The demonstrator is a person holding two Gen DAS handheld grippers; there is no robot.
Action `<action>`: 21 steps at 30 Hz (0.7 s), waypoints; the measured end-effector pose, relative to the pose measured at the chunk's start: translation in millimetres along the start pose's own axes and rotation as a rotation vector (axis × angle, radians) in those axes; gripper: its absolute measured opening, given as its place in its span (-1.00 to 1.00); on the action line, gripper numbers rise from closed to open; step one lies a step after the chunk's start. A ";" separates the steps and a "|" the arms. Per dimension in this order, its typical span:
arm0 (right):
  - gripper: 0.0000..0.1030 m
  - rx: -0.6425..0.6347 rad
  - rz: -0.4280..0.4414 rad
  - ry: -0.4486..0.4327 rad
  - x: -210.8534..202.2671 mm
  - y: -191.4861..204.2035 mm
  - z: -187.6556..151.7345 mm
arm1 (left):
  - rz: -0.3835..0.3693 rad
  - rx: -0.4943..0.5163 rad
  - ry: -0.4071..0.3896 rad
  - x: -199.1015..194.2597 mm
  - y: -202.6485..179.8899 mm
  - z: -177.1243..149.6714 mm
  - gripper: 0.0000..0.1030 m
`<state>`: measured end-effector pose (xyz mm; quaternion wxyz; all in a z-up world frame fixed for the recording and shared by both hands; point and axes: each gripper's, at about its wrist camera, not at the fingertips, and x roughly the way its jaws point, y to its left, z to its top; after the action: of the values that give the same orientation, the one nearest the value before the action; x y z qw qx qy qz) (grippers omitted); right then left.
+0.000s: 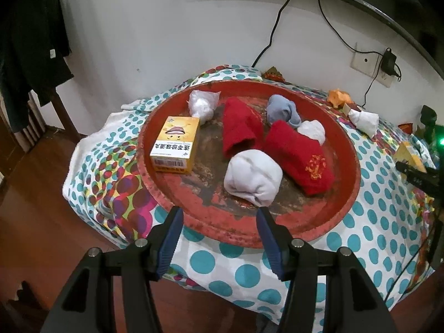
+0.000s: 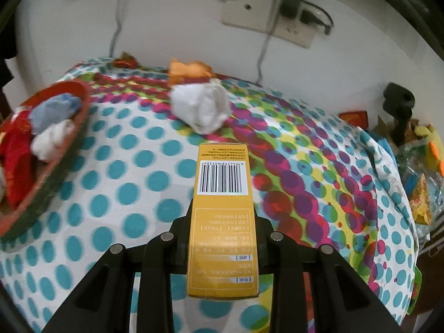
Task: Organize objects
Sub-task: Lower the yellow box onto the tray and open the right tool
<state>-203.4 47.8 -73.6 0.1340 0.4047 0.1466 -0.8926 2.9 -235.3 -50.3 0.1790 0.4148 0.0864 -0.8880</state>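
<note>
- The right gripper (image 2: 223, 222) is clamped on a yellow carton (image 2: 223, 222), held lengthwise between its fingers with the barcode end pointing forward, above the dotted cloth
- The left gripper (image 1: 219, 216) stands wide and empty, hovering just before the near rim of the red tray (image 1: 344, 194)
- In the tray lie a matching yellow box (image 1: 174, 147), two red socks (image 1: 299, 155), a white sock ball (image 1: 252, 176), a grey one (image 1: 281, 111) and two more white bundles
- The carton looks light and stiff but thin-walled, so a hard squeeze could dent it; holding its long flat sides, as now, seems best
- The sock balls are soft and light, likely to give under the fingers; take them across the middle
- Another white bundle (image 2: 201, 108) and an orange scrap (image 2: 188, 69) sit loose on the cloth, well apart from the tray
- The desk wears a rumpled polka-dot cloth (image 2: 125, 188) that may drag or snag; a white wall with socket and cables stands behind, clutter at the right edge
</note>
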 end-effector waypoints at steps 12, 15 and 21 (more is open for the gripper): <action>-0.46 -0.129 0.185 -0.076 -39.9 97.0 27.8 | 0.012 -0.043 0.001 0.4 11.7 1.0 0.09; -0.46 -0.166 0.219 -0.088 -45.5 122.8 35.0 | 0.017 -0.055 -0.010 -1.2 16.0 2.7 0.09; -0.45 -0.237 0.261 -0.094 -49.0 171.3 47.3 | 0.049 -0.088 -0.020 -2.3 35.1 6.8 0.09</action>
<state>-143.3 -121.5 -32.7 0.3023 0.3596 0.1907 -0.8619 13.2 -269.1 -44.3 0.2194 0.3997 0.1134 -0.8827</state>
